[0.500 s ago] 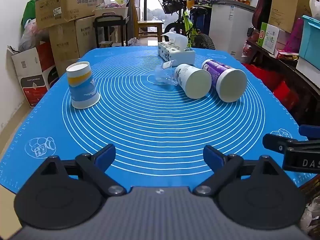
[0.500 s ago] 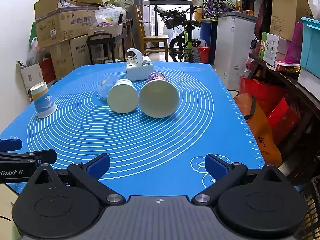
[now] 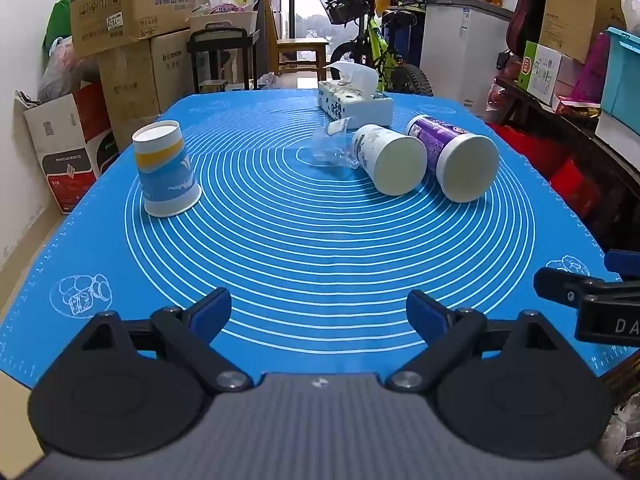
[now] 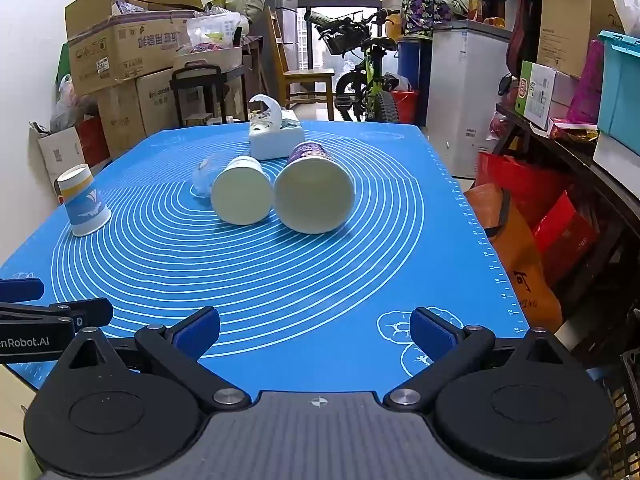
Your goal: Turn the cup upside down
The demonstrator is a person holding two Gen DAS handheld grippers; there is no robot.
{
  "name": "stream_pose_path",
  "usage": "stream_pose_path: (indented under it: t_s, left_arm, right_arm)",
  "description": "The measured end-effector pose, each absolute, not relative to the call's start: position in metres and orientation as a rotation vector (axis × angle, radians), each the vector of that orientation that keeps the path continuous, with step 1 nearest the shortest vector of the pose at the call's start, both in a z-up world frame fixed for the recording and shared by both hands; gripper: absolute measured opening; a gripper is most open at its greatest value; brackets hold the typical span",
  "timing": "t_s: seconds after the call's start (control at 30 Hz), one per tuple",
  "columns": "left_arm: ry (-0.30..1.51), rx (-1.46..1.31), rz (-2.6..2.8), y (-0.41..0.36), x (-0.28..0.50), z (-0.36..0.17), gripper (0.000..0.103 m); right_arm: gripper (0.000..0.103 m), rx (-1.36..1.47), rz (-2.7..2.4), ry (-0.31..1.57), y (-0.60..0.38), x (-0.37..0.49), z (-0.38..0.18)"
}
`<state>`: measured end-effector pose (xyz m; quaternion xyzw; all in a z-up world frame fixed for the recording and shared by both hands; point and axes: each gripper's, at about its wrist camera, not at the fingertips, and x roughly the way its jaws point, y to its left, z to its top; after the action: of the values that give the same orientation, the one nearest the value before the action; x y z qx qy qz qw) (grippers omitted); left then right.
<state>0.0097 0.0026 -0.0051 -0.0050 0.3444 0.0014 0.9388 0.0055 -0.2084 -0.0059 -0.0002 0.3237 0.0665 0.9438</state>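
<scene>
Left gripper (image 3: 319,312) and right gripper (image 4: 315,330) both released, jaws wide, grasping nothing, at the mat's (image 3: 320,248) near edge; blue cup (image 3: 166,168) stands inverted at left, mouth down; white cup (image 3: 390,158) and purple cup (image 3: 456,160) lie sideways just beside each other, mid-mat; crumpled clear cup (image 3: 330,148) against the white one; tissue box (image 3: 354,98) farthest.

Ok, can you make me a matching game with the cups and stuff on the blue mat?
Things:
1. blue and yellow cup
2. purple cup
3. tissue box
4. clear plastic cup

Clues:
A. at the far end, a tissue poking out
B. see-through, lying beside the white cup
C. already upside down, off on the left
D. lying on its side, furthest right

Pairs: 1-C, 2-D, 3-A, 4-B
</scene>
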Motion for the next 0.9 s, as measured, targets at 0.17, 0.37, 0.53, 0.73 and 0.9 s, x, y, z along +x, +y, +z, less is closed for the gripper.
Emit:
stream_pose_path:
  t_s: [0.17, 0.37, 0.53, 0.73, 0.9]
  left_arm:
    - [0.703, -0.005, 0.004, 0.0021, 0.0044, -0.0016, 0.094]
    - [0.702, -0.004, 0.005, 0.0014, 0.0044, -0.0019, 0.094]
    - [0.704, -0.002, 0.005, 0.0023, 0.0043, -0.0016, 0.094]
    - [0.702, -0.001, 0.006, 0.0033, 0.005, -0.0027, 0.094]
    - [0.701, 0.002, 0.008, 0.0029, 0.0053, -0.004, 0.094]
  right_arm:
    - [0.101, -0.004, 0.136, 0.66, -0.2081, 0.0046, -0.0057]
    - [0.101, -0.005, 0.135, 0.663, -0.2077, 0.005, -0.0056]
    - [0.101, -0.007, 0.136, 0.662, -0.208, 0.0052, -0.006]
    - [0.101, -0.007, 0.137, 0.665, -0.2075, 0.0057, -0.0061]
    - [0.101, -0.007, 0.137, 0.666, -0.2085, 0.0051, -0.0053]
